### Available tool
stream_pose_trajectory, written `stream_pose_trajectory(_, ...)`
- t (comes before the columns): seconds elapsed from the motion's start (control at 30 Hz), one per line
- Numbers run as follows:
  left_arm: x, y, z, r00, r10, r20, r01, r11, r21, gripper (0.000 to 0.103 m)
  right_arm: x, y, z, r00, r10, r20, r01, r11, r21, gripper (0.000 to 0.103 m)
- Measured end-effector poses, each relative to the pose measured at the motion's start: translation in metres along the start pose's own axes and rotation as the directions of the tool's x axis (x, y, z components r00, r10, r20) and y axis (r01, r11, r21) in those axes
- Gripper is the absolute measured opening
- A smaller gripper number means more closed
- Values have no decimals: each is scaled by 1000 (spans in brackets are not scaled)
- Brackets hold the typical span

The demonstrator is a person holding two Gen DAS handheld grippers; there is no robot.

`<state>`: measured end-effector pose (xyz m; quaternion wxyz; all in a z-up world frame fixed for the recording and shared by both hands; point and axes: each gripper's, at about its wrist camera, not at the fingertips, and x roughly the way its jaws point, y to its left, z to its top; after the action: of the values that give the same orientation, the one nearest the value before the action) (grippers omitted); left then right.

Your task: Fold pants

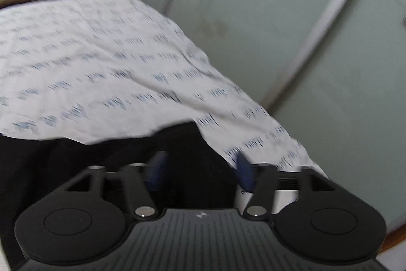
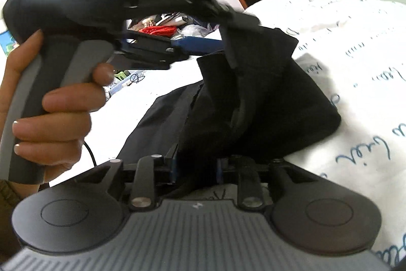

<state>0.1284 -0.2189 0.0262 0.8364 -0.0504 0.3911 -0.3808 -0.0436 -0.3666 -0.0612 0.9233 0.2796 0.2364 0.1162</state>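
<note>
Black pants (image 2: 253,98) lie on the printed sheet (image 2: 355,55), one edge lifted. Right gripper (image 2: 196,170) is clamped on that fabric; left gripper (image 1: 200,169) stands apart, empty. Carry edge across level, keeping corners aligned

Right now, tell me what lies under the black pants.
Under the black pants lies a white sheet printed with blue script. Whatever is beneath the sheet, and the sheet directly below the pants, is covered.
</note>
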Motion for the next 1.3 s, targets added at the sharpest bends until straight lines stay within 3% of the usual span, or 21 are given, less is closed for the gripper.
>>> stream_pose_trajectory(0.03, -8, 5, -1, 999, 26, 29, -26, 1000, 2, 76, -1, -4, 2, 1000, 8, -6, -8, 1000, 22, 29)
stream_pose_trajectory(0.13, -27, 25, -9, 990, 128, 59, -129, 992, 3, 76, -15, -16, 5, 1000, 17, -17, -16, 997, 80, 40)
stream_pose_trajectory(0.27, -42, 62, -28, 969, 242, 37, -240, 969, -52, 76, -55, -19, 17, 990, -132, 42, 131, 991, 30, 45)
stream_pose_trajectory(0.37, -47, 77, -47, 958, 285, 21, -283, 956, -75, 76, -73, -9, 28, 974, -197, 117, 200, 980, -20, 45)
stream_pose_trajectory(0.43, -44, 73, -60, 958, 287, 4, -287, 957, -30, 76, -70, -2, 38, 969, -202, 143, 216, 972, -89, 45)
stream_pose_trajectory(0.53, -31, 50, -76, 952, 305, -10, -302, 946, 119, 76, -49, 7, 40, 960, -246, 134, 267, 948, -176, 44)
stream_pose_trajectory(0.67, -29, 31, -88, 945, 324, 46, -327, 921, 212, 76, -25, 6, 43, 943, -321, 92, 333, 914, -232, 50)
stream_pose_trajectory(0.73, -33, 35, -86, 940, 335, 63, -340, 922, 185, 76, -23, 4, 39, 941, -331, 65, 337, 909, -245, 45)
stream_pose_trajectory(0.83, -41, 47, -81, 925, 372, 82, -379, 920, 98, 76, -30, 15, 26, 934, -349, 73, 354, 883, -307, 16)
stream_pose_trajectory(0.87, -45, 51, -79, 921, 379, 90, -385, 920, 68, 76, -31, 18, 26, 924, -372, 90, 380, 863, -333, 13)
stream_pose_trajectory(0.97, -59, 62, -76, 913, 391, 118, -393, 919, -7, 76, -40, 20, 30, 925, -363, 116, 380, 863, -334, 9)
stream_pose_trajectory(1.1, -59, 69, -74, 909, 400, 113, -401, 916, -18, 81, -40, 21, 31, 897, -419, 143, 441, 816, -374, 3)
stream_pose_trajectory(1.23, -48, 72, -76, 906, 417, 72, -419, 908, 7, 81, -22, 10, 23, 849, -520, 93, 506, 751, -424, 2)
stream_pose_trajectory(1.3, -51, 71, -72, 897, 429, 110, -433, 901, 15, 81, -29, 12, 27, 853, -508, 122, 511, 763, -397, 5)
